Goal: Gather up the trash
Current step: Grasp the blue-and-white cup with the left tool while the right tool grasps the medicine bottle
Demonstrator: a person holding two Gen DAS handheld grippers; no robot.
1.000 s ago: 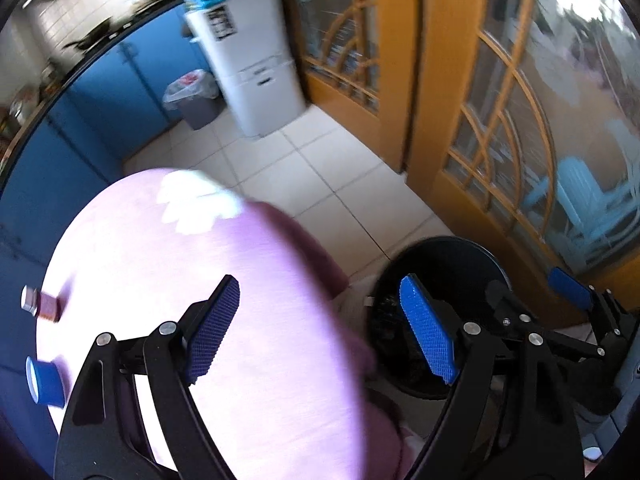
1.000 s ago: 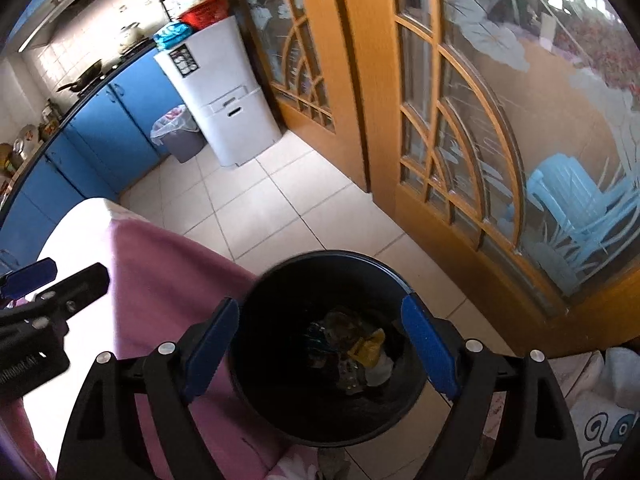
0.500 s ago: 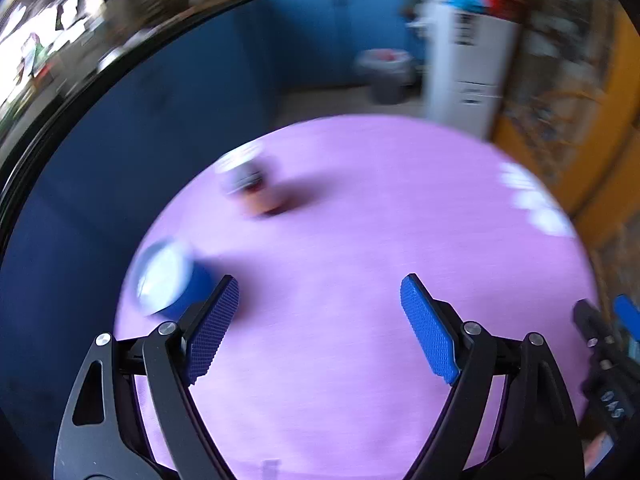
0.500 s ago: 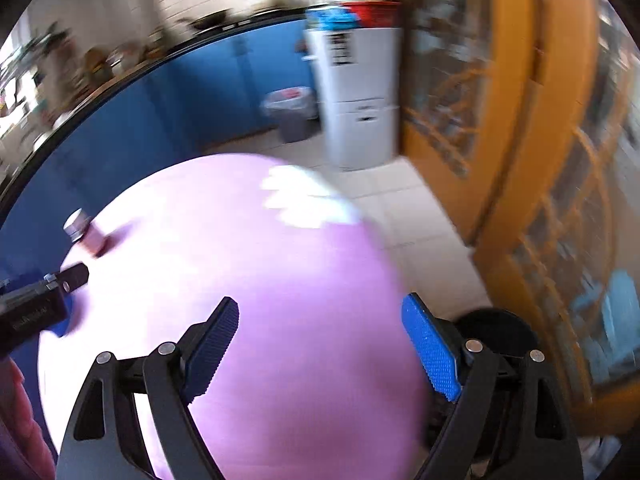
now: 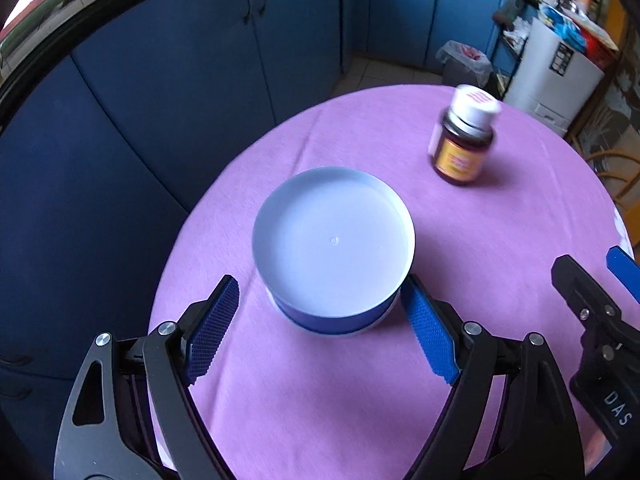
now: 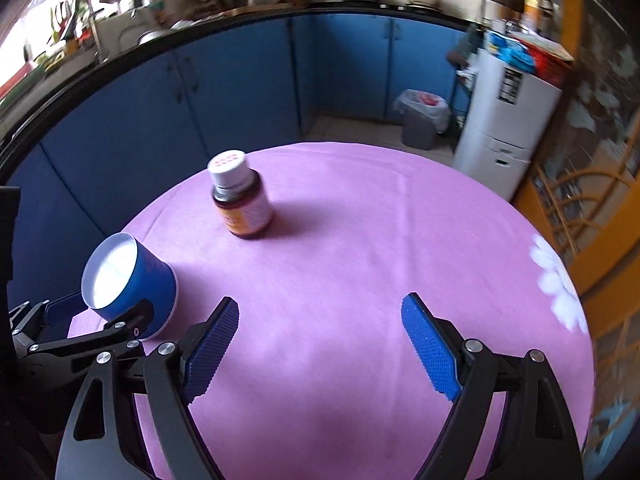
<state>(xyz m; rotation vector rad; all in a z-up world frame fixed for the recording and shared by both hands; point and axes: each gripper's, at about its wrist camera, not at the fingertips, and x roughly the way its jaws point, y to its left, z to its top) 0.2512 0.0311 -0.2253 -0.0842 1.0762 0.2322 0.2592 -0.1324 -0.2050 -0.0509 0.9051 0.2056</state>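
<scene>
You face a round table under a pink-purple cloth (image 6: 360,240), ringed by blue cabinets (image 6: 240,92) with a black-edged counter, a white appliance (image 6: 508,120) beside a lined grey bin (image 6: 420,120), and orange-framed glass doors (image 6: 580,208) at right.

We hold the left gripper (image 5: 320,332) low with jaws spread wide (blue pads facing inward); the right gripper (image 6: 320,338) sits beside it, equally wide apart.
</scene>
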